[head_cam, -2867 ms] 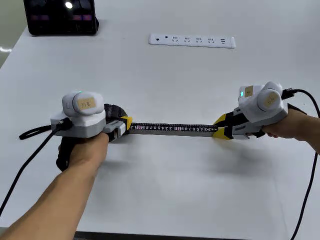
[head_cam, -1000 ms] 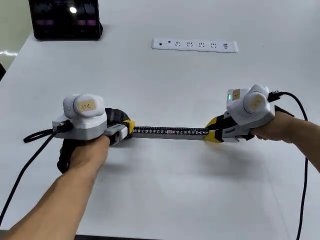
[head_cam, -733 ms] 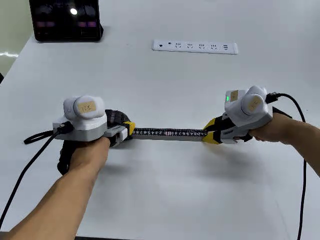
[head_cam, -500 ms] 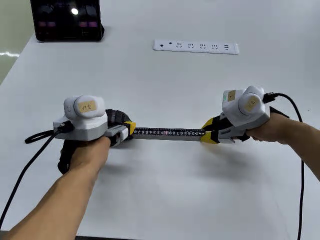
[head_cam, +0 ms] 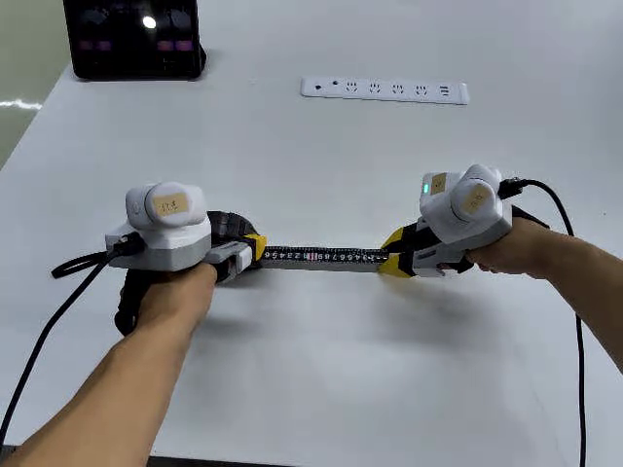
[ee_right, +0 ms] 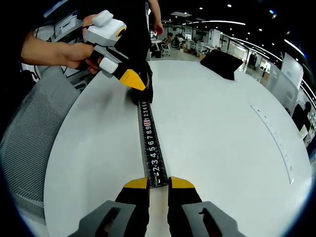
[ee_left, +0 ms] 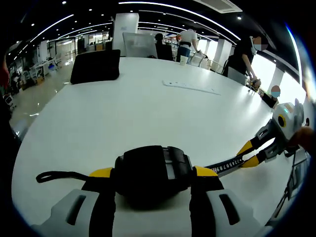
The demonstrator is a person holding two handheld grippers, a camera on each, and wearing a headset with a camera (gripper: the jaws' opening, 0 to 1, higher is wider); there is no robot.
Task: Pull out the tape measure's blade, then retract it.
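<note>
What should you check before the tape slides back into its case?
1. Left gripper clamps the tape measure case: ok.
2. Right gripper pinches the blade at its end: ok.
3. Blade straight and flat between the two grippers, no twist: ok.
4. Power strip lies far from the blade on the table: ok.
5. Lock button released: cannot tell.

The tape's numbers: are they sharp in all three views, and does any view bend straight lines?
Right gripper view: the numbers on the tape are sharp, but the power strip curves with the fisheye. Head view: numbers small yet fairly clear, lines straight, soft shadows on the table. Left gripper view: numbers tiny, hard to read; the table edge bows.
</note>
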